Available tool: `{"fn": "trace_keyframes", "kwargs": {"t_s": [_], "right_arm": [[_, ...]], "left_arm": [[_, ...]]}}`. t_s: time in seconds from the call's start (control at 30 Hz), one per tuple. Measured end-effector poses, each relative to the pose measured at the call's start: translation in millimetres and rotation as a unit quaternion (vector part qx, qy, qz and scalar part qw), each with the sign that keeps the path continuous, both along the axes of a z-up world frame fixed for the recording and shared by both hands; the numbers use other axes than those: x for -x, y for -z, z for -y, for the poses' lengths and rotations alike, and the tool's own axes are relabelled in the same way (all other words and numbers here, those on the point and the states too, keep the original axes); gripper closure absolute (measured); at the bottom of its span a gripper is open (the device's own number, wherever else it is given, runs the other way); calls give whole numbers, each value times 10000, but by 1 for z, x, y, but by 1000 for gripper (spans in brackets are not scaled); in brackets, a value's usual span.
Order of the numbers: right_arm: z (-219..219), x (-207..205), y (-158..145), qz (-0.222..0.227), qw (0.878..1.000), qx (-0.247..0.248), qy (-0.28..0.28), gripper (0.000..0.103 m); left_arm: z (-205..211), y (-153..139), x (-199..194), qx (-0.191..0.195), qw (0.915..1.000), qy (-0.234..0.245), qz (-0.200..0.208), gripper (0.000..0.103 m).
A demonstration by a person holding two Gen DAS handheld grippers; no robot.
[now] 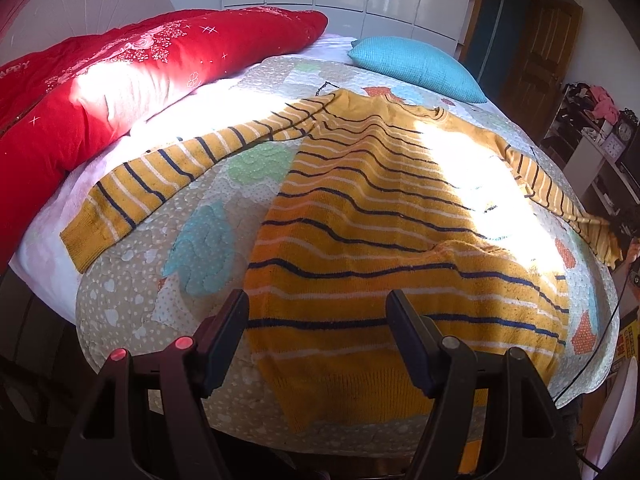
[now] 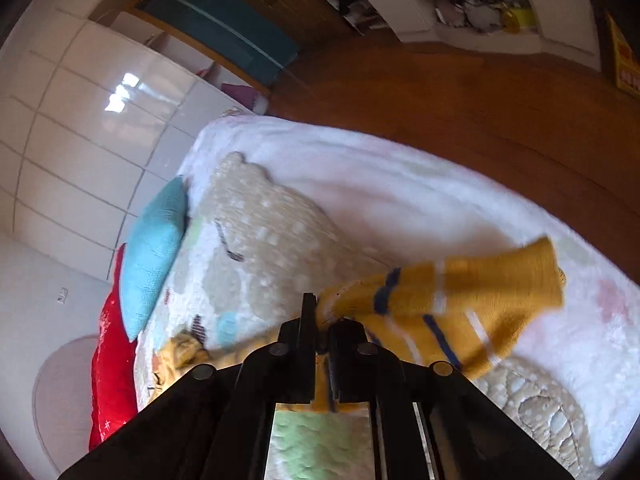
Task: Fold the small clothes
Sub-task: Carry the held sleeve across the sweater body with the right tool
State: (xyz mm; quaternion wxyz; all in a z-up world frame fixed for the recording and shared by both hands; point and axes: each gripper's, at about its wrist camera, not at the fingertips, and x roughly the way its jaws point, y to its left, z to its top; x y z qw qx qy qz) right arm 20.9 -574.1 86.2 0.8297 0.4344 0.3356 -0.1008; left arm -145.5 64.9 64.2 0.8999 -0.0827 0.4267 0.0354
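Sunlit bed (image 1: 120, 320) carries the sweater (image 1: 360, 240) spread flat, unfolded; right tool (image 2: 322, 328) pinches its sleeve (image 2: 460, 308), left tool (image 1: 318, 332) hovers released. Folding barely begun.

Striped yellow sweater (image 1: 372, 216) flat (sleeves spread).

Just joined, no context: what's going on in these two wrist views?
A person with two handheld grippers is starting to fold a yellow striped sweater spread flat on a quilted bed cover. The right gripper is shut on the sweater's sleeve near its cuff, which bunches up from the bed. The left gripper is open, hovering over the hem and holding nothing. The other sleeve lies stretched out toward a red duvet. No fold shows in the body yet.
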Motion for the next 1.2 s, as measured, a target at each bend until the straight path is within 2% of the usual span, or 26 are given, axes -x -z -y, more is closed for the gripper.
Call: {"fn": "trace_keyframes", "kwargs": {"t_s": [0.07,0.13,0.2,0.23,0.33,0.4,0.5,0.6,0.67,0.83,0.93,1.0,1.07,1.1,1.13,1.2], "right_arm": [[-4,4,-54,616,9972,354,-251,97],[-8,16,-102,1325,9892,436,-444,97],[-13,31,-125,1681,9830,502,-532,97],[-15,39,-126,1709,9824,504,-560,97],[-18,56,-87,1270,9898,388,-517,97],[-11,68,-39,799,9961,152,-352,97],[5,89,39,222,9983,-537,-9,97],[15,109,83,137,9943,-1046,176,97],[16,115,88,316,9924,-1169,207,96],[13,105,73,177,9971,-724,158,62],[13,97,69,81,9982,-489,349,57],[14,88,66,-3,9982,-264,536,59],[12,75,62,-264,9980,77,562,71],[11,66,57,-453,9969,336,540,87],[7,57,51,-633,9949,593,507,94],[-7,45,28,-709,9921,986,318,96]], "left_arm": [[0,-2,0,28,10000,-29,29,33],[-2,-3,0,62,10000,-45,60,33],[-2,-2,1,114,9999,-40,77,33],[-1,0,1,148,9999,-27,62,33],[1,8,-1,259,9996,66,-76,33],[2,10,0,295,9994,133,-138,33],[0,9,3,219,9996,137,-143,33],[-5,8,5,185,9997,43,-155,33],[-7,10,3,204,9996,-7,-193,33],[5,13,-2,293,9993,99,-187,33],[18,17,-3,254,9990,313,-199,33],[23,18,-2,165,9989,400,-174,33],[21,20,-1,147,9990,407,-140,33],[18,21,0,201,9990,390,-131,33],[13,21,1,287,9988,364,-127,33],[3,23,3,468,9983,320,-108,33]]}}
